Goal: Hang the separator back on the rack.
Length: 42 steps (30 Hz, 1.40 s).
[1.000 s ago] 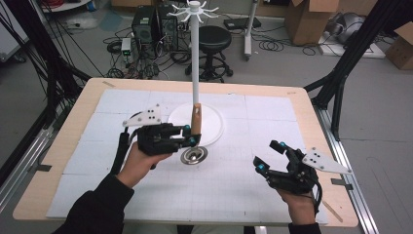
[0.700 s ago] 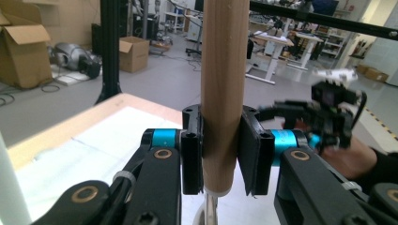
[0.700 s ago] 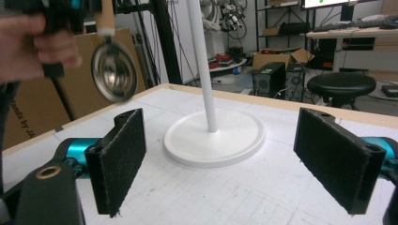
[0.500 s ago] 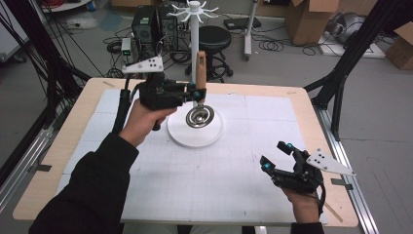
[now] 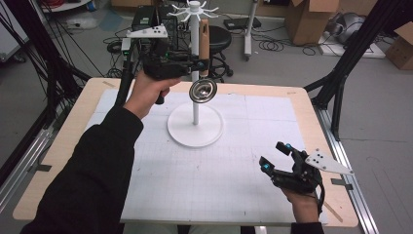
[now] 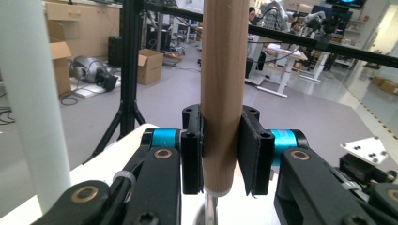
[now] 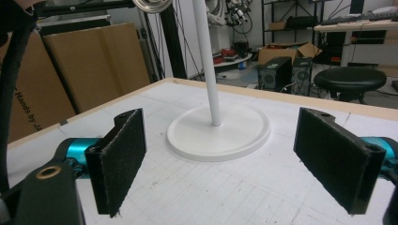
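**A:** Ladle (image 5: 203, 73) first: where do I have it?

**B:** It hangs in my left claw (image 6: 220, 150), lifted high beside the top of the white stand (image 5: 195, 68), well above the table (image 5: 272, 102). My pads clamp the wooden handle (image 6: 223, 70) close to its lower end, just over the metal neck. The handle stands upright and the shiny bowl (image 5: 203, 90) hangs below my jaws.

**A:** How will it handle?

**B:** I judge it light and stiff. The wood looks smooth and round, so it could turn between flat pads. The steel bowl puts the weight low, which I think helps it hang straight but lets it swing if I move sharply.

**A:** Is that the right spot to grip?

**B:** I'd say so. Holding low leaves the top of the handle free for the hooks (image 5: 195, 9) on the stand. Gripping the polished bowl would be slippery. Nothing here seems fragile, though a knock could tip the stand on its round base (image 5: 195, 134).

**A:** And my other claw?

**B:** My right claw (image 7: 234, 157) sits low over the table, jaws wide apart, holding nothing.
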{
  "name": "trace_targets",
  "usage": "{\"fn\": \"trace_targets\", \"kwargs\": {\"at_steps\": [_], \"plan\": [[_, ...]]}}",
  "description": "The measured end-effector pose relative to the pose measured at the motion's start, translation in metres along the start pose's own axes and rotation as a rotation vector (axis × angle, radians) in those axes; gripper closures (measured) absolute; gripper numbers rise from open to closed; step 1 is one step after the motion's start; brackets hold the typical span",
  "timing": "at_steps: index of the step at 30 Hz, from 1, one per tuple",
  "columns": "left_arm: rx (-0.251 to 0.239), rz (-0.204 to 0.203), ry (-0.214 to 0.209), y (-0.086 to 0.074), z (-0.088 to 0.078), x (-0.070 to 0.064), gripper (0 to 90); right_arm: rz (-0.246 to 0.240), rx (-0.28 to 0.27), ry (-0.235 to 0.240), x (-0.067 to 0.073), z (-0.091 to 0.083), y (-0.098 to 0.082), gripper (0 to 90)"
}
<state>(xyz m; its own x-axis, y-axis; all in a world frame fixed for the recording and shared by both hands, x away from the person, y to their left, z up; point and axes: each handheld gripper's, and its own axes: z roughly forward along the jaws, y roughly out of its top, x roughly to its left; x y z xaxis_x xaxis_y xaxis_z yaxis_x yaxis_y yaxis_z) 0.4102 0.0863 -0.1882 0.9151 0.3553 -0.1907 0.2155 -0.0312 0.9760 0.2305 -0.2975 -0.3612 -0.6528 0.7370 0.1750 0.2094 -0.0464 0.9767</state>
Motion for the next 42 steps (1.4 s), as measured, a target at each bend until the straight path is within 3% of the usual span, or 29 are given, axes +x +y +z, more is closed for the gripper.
{"fn": "trace_targets", "kwargs": {"at_steps": [11, 15, 18, 25, 29, 31, 37, 42], "plan": [[0.007, -0.02, 0.034, 0.005, 0.002, 0.012, 72.4, 0.01, -0.006, 0.028, 0.001, 0.001, 0.001, 16.3], [0.024, -0.038, 0.064, 0.003, 0.001, 0.019, 72.4, 0.002, -0.005, 0.037, 0.002, 0.002, 0.001, 16.3], [0.043, -0.034, 0.082, 0.001, 0.001, 0.021, 72.4, 0.003, -0.007, 0.039, 0.002, 0.002, 0.001, 16.3], [0.036, -0.011, 0.095, -0.006, -0.002, 0.015, 70.9, 0.007, -0.003, 0.032, 0.002, 0.001, 0.0, 16.3], [0.016, -0.006, 0.141, -0.017, -0.014, 0.011, 51.5, 0.006, -0.005, 0.023, 0.001, 0.0, 0.0, 16.3], [-0.005, 0.003, 0.16, -0.026, -0.023, 0.007, 46.0, 0.007, -0.004, 0.018, 0.001, 0.0, 0.0, 16.3], [-0.044, 0.013, 0.157, -0.058, -0.055, -0.005, 37.8, 0.01, 0.006, -0.013, -0.001, 0.0, -0.003, 16.3], [-0.057, 0.008, 0.192, -0.095, -0.085, -0.014, 27.1, 0.0, 0.022, -0.034, -0.001, 0.001, -0.005, 16.3]]}}
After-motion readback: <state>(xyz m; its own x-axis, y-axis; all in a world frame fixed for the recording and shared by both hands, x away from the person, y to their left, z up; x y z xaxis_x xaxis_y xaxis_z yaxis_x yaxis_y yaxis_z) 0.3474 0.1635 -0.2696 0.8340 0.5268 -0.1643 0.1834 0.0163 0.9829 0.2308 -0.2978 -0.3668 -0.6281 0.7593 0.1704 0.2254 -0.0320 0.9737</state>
